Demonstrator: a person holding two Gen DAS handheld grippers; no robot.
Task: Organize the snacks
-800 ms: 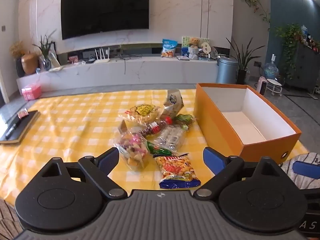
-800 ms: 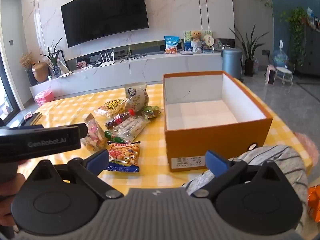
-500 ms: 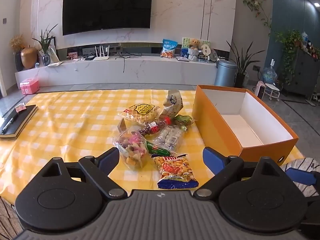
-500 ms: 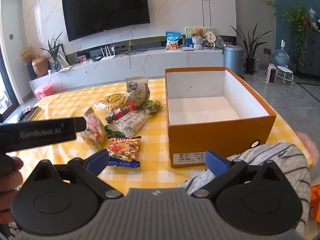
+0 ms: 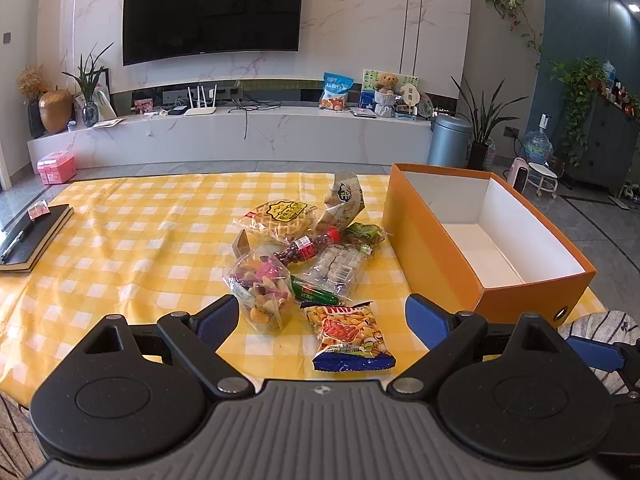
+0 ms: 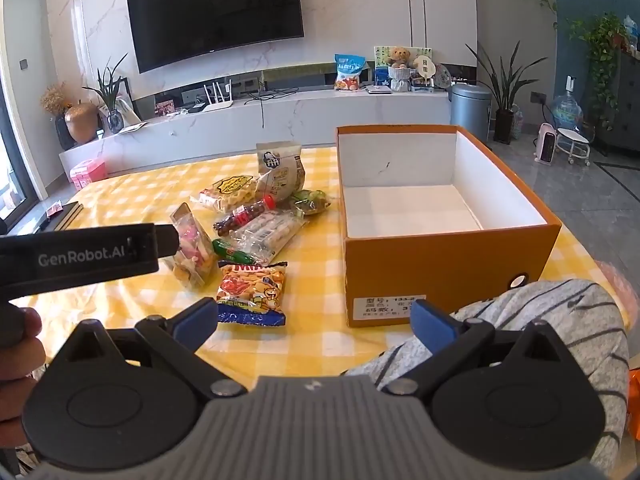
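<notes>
A living room with a wall-mounted television, and in front a table under a yellow checked cloth [image 5: 120,248] holding a heap of snacks beside an open orange box [image 6: 440,264].

The snacks lie bunched in the middle of the cloth, just left of the box: a peanut packet [image 5: 348,336] nearest, a clear bag of mixed sweets [image 5: 262,284], a green stick [image 5: 316,290], a clear pack of white pieces [image 5: 336,268], a small red-capped bottle [image 5: 308,246], a waffle packet [image 5: 280,220] and an upright pale pouch [image 5: 344,204] farthest. The box has only its white floor inside. The left gripper [image 5: 322,314] hovers short of the heap, jaws wide with nothing between them; the right gripper [image 6: 314,320] hangs before the box, likewise spread wide and holding nothing. A dark notebook [image 5: 28,236] lies at the cloth's left edge.
</notes>
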